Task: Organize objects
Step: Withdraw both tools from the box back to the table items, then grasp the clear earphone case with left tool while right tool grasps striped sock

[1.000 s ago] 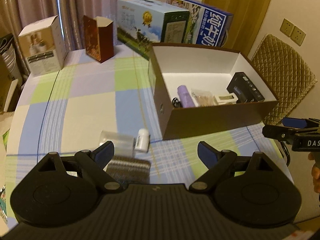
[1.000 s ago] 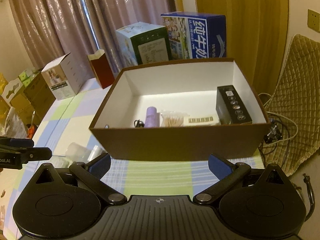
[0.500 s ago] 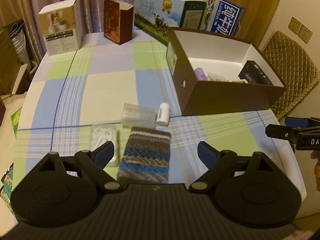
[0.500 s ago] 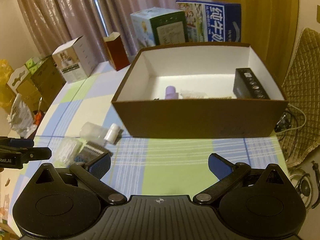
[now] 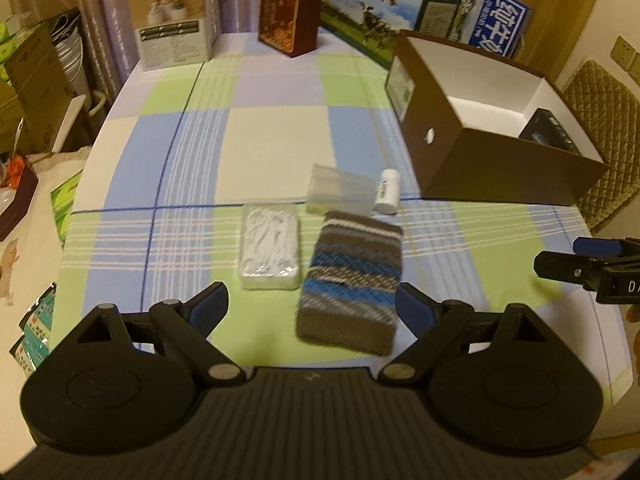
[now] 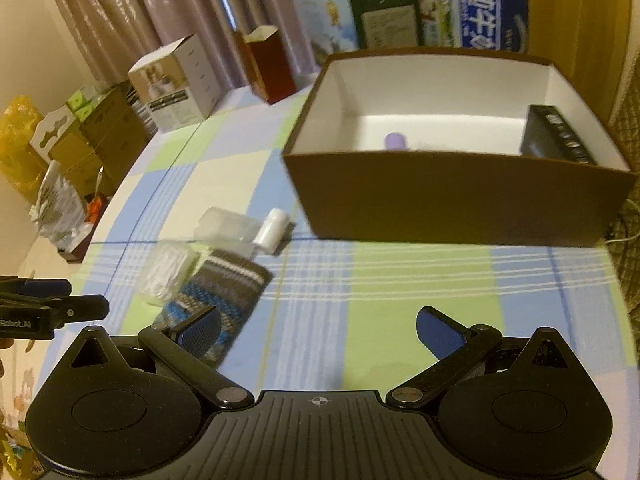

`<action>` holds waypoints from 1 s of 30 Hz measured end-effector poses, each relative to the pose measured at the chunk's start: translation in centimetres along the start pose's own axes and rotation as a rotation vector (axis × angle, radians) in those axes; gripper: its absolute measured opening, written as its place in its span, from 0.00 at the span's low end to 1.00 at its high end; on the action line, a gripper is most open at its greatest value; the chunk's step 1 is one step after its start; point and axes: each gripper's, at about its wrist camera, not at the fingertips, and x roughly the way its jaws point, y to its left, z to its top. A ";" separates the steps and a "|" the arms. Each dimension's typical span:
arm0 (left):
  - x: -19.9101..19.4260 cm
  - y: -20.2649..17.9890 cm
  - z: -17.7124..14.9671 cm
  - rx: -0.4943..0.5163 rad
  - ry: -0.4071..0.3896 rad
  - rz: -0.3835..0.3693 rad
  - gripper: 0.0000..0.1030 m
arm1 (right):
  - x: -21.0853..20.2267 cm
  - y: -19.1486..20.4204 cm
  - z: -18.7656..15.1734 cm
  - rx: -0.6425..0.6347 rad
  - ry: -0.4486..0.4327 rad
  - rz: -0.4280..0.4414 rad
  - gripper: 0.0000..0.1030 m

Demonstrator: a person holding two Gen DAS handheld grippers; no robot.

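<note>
A striped knitted pouch (image 5: 352, 280) (image 6: 218, 292) lies on the checked tablecloth, a clear packet of white picks (image 5: 271, 246) (image 6: 168, 272) at its left. Behind them lie a clear plastic case (image 5: 340, 194) (image 6: 226, 228) and a small white bottle (image 5: 388, 192) (image 6: 274, 226). The brown box (image 5: 500, 176) (image 6: 452, 196) stands at the right and holds a purple tube (image 6: 395, 140) and a black box (image 6: 558, 140). My left gripper (image 5: 310, 304) hovers open just before the pouch. My right gripper (image 6: 318, 326) is open over bare cloth, in front of the brown box.
Cartons line the table's far side: a white one (image 5: 176, 16), a dark red one (image 5: 290, 8) and two milk cartons (image 5: 400, 0). A quilted chair (image 5: 600, 120) stands at the right. Cardboard boxes and bags (image 6: 60, 140) crowd the floor at the left.
Both grippers have drawn back from the brown box toward the table's near edge. The pouch and the packet have come into full view in front of my left gripper.
</note>
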 end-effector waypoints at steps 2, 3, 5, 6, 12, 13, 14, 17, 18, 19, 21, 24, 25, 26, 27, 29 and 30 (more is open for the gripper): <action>0.3 0.7 -0.3 -0.008 0.009 0.007 0.85 | 0.8 0.9 -0.2 -0.006 0.014 0.010 0.98; 0.4 1.0 -0.4 -0.010 0.013 0.010 0.85 | 1.1 1.3 -0.3 -0.008 0.020 0.014 0.98; 0.7 1.5 -0.6 -0.014 0.023 0.018 0.85 | 1.9 2.2 -0.5 -0.008 0.036 0.027 0.98; 0.8 1.8 -0.6 -0.016 0.028 0.020 0.85 | 2.3 2.6 -0.5 -0.007 0.043 0.035 0.98; 1.6 3.4 -0.9 -0.024 0.047 0.023 0.85 | 4.6 4.8 -0.9 0.010 0.092 0.072 0.98; 1.7 3.6 -1.0 -0.026 0.050 0.024 0.85 | 5.1 5.2 -1.0 0.019 0.101 0.078 0.98; 1.9 4.0 -1.1 -0.028 0.053 0.024 0.85 | 5.5 5.4 -1.1 0.029 0.108 0.082 0.98; 2.3 4.7 -1.2 -0.030 0.060 0.021 0.85 | 6.6 5.9 -1.1 0.063 0.128 0.092 0.98; 2.5 4.9 -1.2 -0.029 0.062 0.021 0.85 | 7.0 6.0 -1.1 0.071 0.134 0.094 0.98; 2.6 5.1 -1.2 -0.029 0.066 0.019 0.85 | 7.4 6.3 -1.1 0.077 0.138 0.094 0.98; 3.0 5.6 -1.3 -0.030 0.074 0.019 0.85 | 8.1 6.7 -1.1 0.085 0.145 0.093 0.98; 3.6 6.1 -1.3 -0.030 0.086 0.017 0.85 | 9.2 7.3 -1.4 0.091 0.157 0.094 0.98; 3.7 6.3 -1.4 -0.030 0.089 0.017 0.85 | 9.6 7.4 -1.4 0.099 0.157 0.097 0.98; 3.9 6.5 -1.4 -0.029 0.092 0.017 0.85 | 9.9 7.5 -1.5 0.107 0.159 0.098 0.98; 4.0 6.7 -1.4 -0.028 0.095 0.017 0.85 | 10.3 7.5 -1.6 0.114 0.162 0.100 0.98; 4.3 6.9 -1.4 -0.027 0.100 0.017 0.85 | 11.0 7.7 -1.8 0.127 0.162 0.099 0.98; 4.4 7.1 -1.3 -0.026 0.102 0.016 0.85 | 11.3 7.8 -1.9 0.129 0.159 0.097 0.97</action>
